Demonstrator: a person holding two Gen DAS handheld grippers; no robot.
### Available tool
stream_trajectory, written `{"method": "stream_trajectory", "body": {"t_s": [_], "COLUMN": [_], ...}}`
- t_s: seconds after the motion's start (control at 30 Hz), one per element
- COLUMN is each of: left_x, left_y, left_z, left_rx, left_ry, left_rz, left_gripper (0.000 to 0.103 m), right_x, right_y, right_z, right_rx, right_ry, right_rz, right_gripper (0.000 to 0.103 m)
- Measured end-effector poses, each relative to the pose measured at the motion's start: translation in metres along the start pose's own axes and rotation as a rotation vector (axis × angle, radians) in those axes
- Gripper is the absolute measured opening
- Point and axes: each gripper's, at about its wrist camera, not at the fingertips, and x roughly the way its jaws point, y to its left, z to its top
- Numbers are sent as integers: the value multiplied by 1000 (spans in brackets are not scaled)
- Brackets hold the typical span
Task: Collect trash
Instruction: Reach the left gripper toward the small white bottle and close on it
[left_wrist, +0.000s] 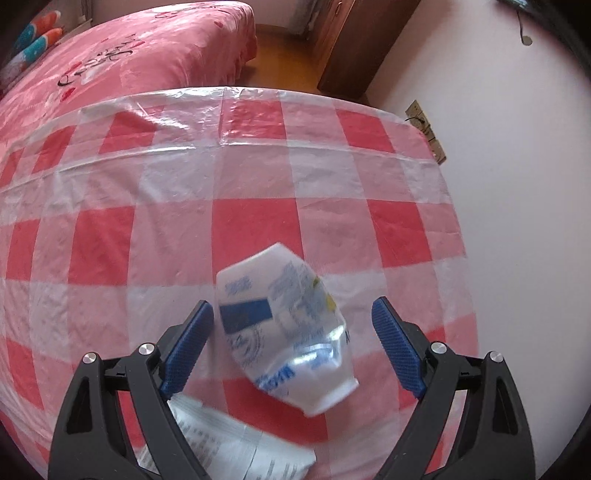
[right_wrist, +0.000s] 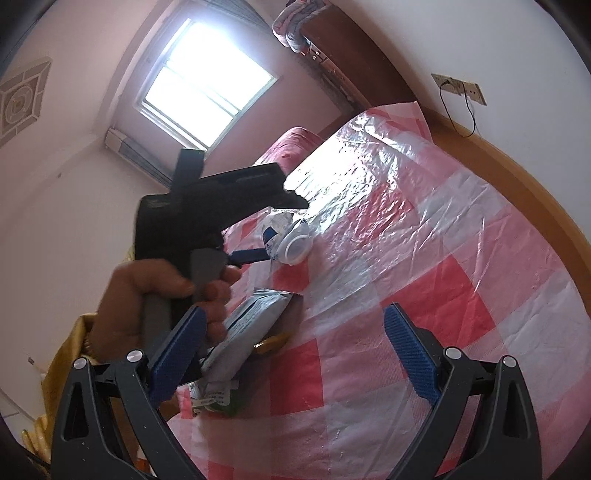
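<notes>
A tabletop covered with a red-and-white checked plastic sheet is filling most of both views, with a pink bed lying behind it at the upper left of the left wrist frame; dark script is running across the bedspread, too distorted to read. A bright window is glowing at the top centre of the right wrist frame.

The left tool is pointing steeply down at the tabletop, its blue-padded jaws spread wide. A crushed white paper cup with a blue bar and blurred blue print is lying between the pads, closer to the left pad, with neither pad pressing on it. The lettering is too smeared to make out. A white printed wrapper is lying at the bottom centre, just below the cup; its small text is unreadable.

The right tool is hovering over the sheet at the lower frame, jaws spread and gripping nothing. A hand at the left is gripping the other tool's handle.
</notes>
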Motion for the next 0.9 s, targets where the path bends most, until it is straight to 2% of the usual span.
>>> {"method": "stream_trajectory", "body": {"t_s": [0.17,0.3,0.53,0.63,0.77,0.8,0.87,0.9], "left_x": [3,0,-10,-18,-38,-42,-48,-50], "left_y": [-7,-10,10,30,65,71,84,91], "left_z": [-3,-8,-13,-21,-41,-46,-60,-65], "left_rx": [35,57,54,31,-34,-40,-52,-59], "left_ry": [-38,-53,-41,-36,-43,-46,-44,-43], "left_rz": [57,114,95,90,41,30,18,4], "left_gripper": [86,69,68,68,68,66,52,50], "right_x": [2,4,13,15,19,20,22,23], "right_y": [-1,-1,3,9,10,11,12,13], "right_z": [2,2,-1,-3,-3,-3,-3,-4], "right_rx": [0,-2,-23,-53,-68,-71,-80,-87], "right_ry": [14,24,77,87,96,99,104,106], "right_rz": [12,17,32,24,14,11,8,6], "right_gripper": [96,96,96,96,96,96,96,96]}}
